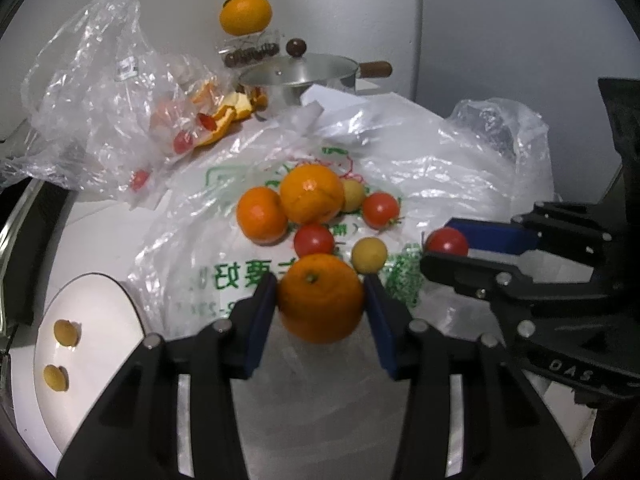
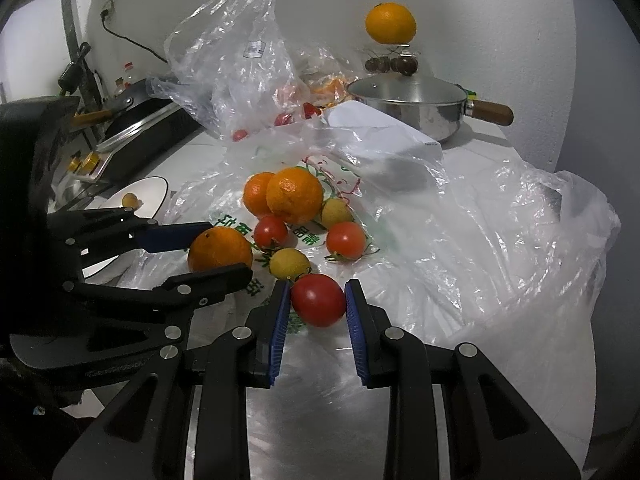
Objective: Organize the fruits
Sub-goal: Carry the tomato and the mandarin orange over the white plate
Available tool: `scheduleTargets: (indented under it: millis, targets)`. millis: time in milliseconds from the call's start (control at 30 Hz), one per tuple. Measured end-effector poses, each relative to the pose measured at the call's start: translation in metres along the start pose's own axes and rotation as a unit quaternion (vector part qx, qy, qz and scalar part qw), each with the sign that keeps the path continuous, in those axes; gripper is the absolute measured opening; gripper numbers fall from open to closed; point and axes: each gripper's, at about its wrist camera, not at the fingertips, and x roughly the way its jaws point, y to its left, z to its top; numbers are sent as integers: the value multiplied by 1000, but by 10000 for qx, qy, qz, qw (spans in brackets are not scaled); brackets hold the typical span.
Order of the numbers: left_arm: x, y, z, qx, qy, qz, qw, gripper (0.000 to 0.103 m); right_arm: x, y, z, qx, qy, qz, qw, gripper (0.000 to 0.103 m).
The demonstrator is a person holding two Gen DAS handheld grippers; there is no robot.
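My left gripper [image 1: 320, 298] is shut on an orange [image 1: 320, 298], which also shows in the right wrist view [image 2: 220, 250]. My right gripper [image 2: 317, 300] is shut on a red tomato [image 2: 318, 300], seen from the left wrist view [image 1: 447, 241] too. More fruit lies on a printed plastic bag [image 1: 224, 276]: two oranges [image 1: 312, 194], two tomatoes [image 1: 314, 240] and two small yellow fruits [image 1: 369, 255]. A white plate [image 1: 96, 336] at the lower left holds two small yellow fruits [image 1: 67, 333].
A clear bag [image 1: 104, 92] with tomatoes and orange peel lies at the back left. A steel pot [image 1: 304, 80] with a wooden handle stands behind, and an orange [image 1: 245, 13] sits on a jar. A stove [image 2: 136, 128] is at the left.
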Motion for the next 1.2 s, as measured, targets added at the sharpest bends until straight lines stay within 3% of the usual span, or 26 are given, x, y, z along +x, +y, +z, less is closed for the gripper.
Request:
scheduleTargets:
  millis: [767,1200]
  targets:
    - [-62,25,-21,-111,-456,-7,9989,45,-30,56,5,-293,-170,-139,9993,30]
    - [-88,59,-43,-282,-624,89,9976,45,-29,96,10,-486,-204,-121,9985,30]
